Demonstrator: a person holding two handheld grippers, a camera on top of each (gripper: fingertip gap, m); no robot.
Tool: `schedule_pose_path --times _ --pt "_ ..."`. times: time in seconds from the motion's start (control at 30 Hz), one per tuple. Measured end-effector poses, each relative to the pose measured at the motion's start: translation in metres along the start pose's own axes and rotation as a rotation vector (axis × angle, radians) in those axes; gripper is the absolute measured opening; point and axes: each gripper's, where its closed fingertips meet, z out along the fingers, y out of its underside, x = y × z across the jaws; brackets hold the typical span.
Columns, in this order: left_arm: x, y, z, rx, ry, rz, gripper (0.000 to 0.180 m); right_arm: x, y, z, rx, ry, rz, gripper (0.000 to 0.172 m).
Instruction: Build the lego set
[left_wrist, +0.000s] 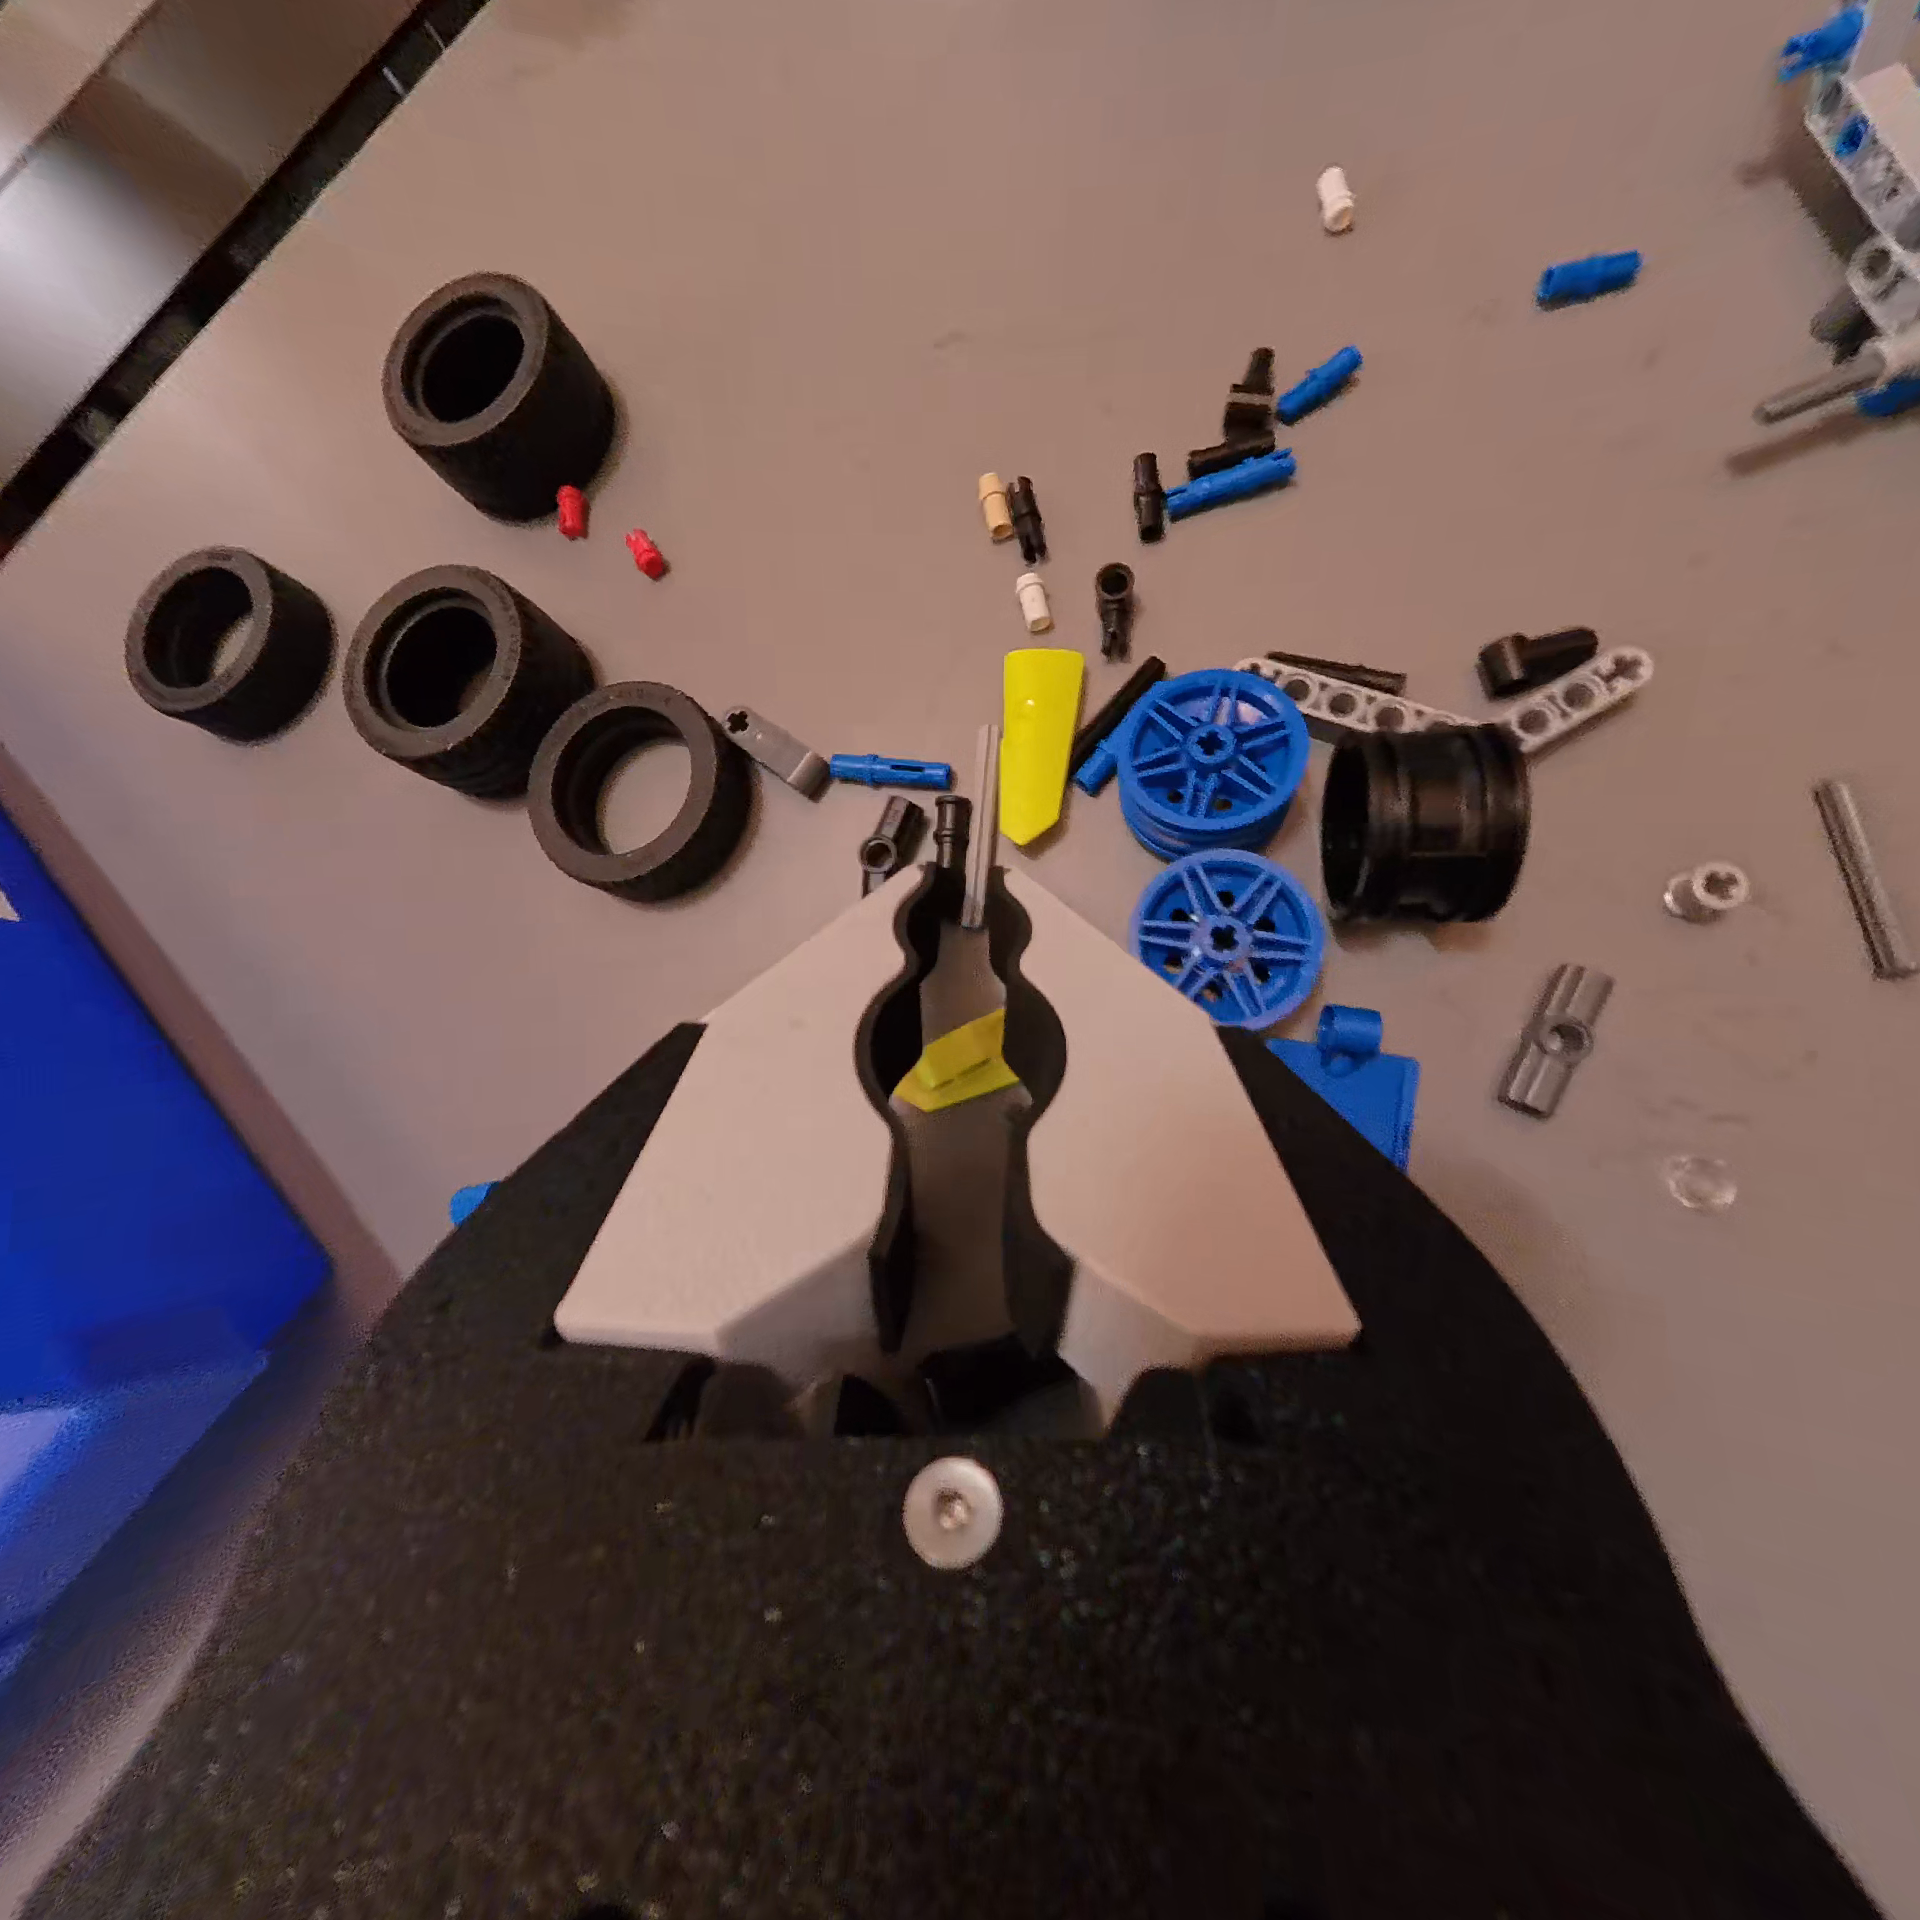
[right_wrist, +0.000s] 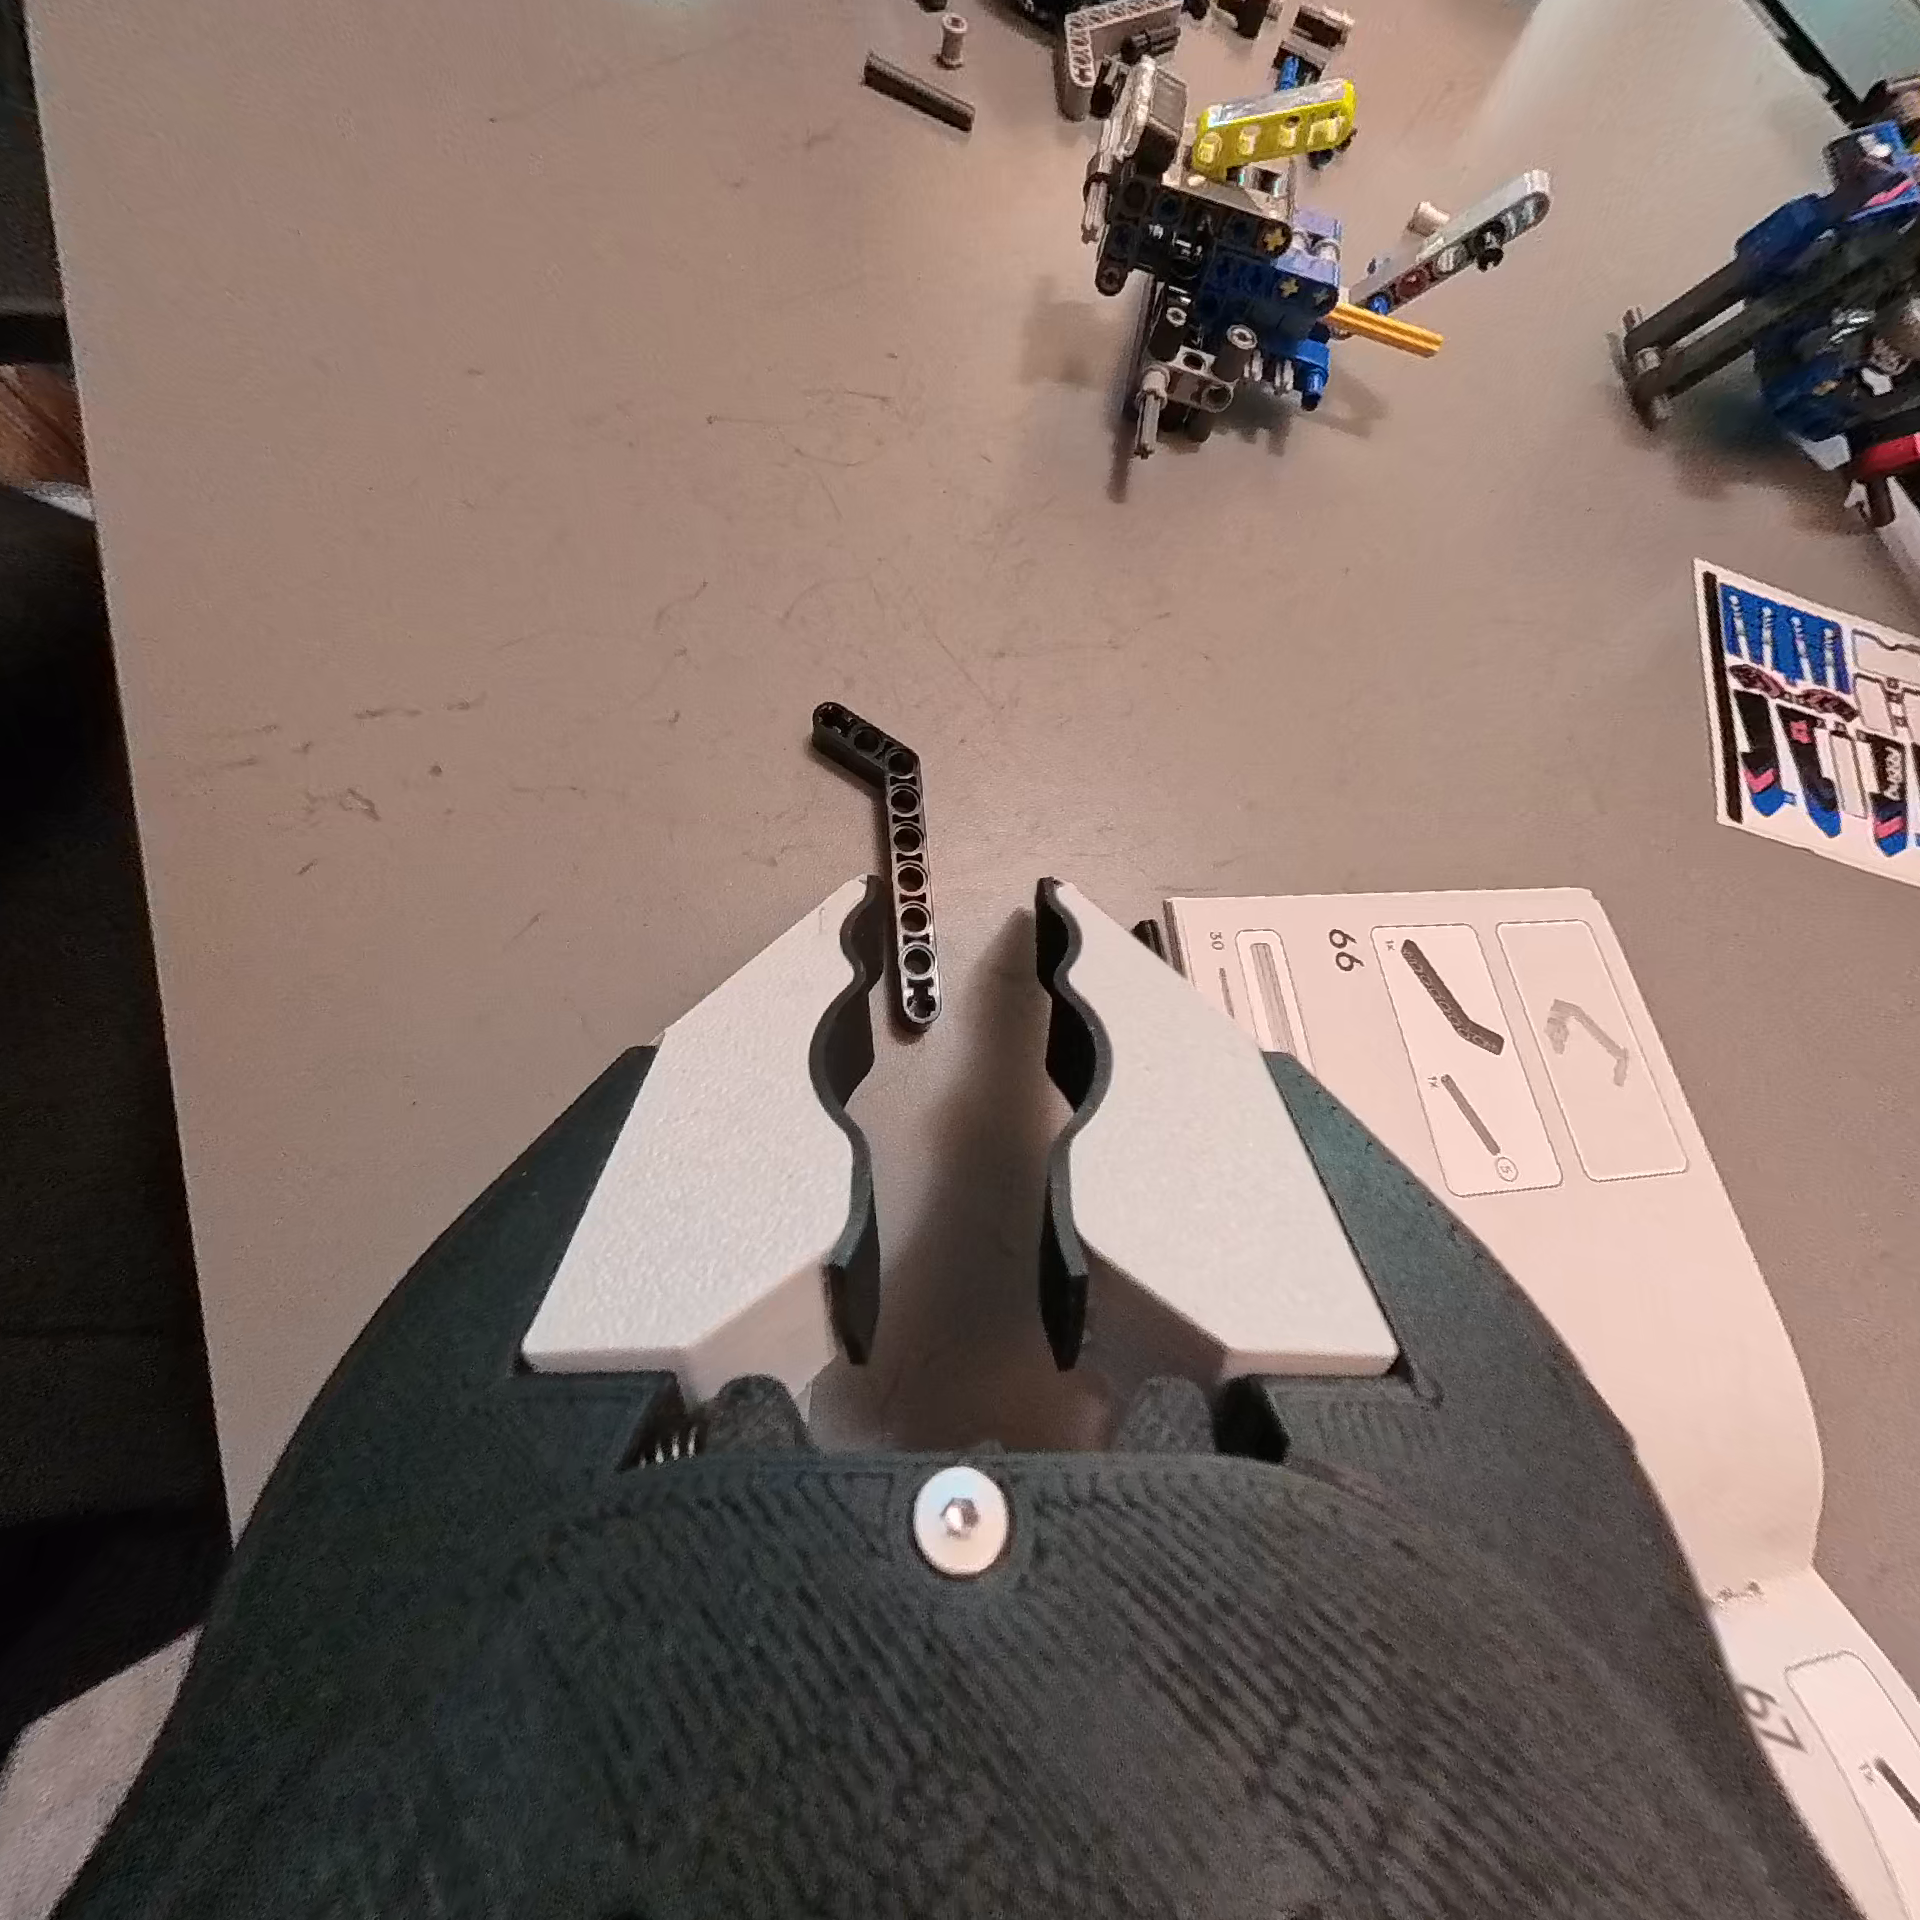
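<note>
— What do we see at the left gripper (left_wrist: 961, 878)?
— Its jaws are clenched on a thin grey axle (left_wrist: 983, 821) that pokes out past the tips; a yellow panel (left_wrist: 1037, 756) lies just beyond.

— And the right gripper (right_wrist: 951, 899)?
— Released. A bent black beam (right_wrist: 896, 862) lies flat on the table (right_wrist: 520, 520) between its fingertips, nearer one of them, untouched; an instruction booklet (right_wrist: 1455, 1039) lies beside the beam.
</note>
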Motion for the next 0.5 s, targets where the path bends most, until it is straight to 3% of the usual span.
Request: schedule_pose_path --times 0.03,0.23,0.5 --pt "0.002 -0.001 -0.002 0.008 -0.005 0.015 0.005 0.0 0.0 0.0 0.001 0.008 -0.007 0.027" --pt "0.0 -0.011 -0.017 0.079 -0.056 -0.019 0.005 -0.001 0.0 -0.001 0.003 0.015 -0.026 0.025" --pt "0.0 0.009 -0.008 -0.053 -0.039 -0.007 0.009 -0.003 0.0 -0.001 0.005 0.016 -0.04 0.023"
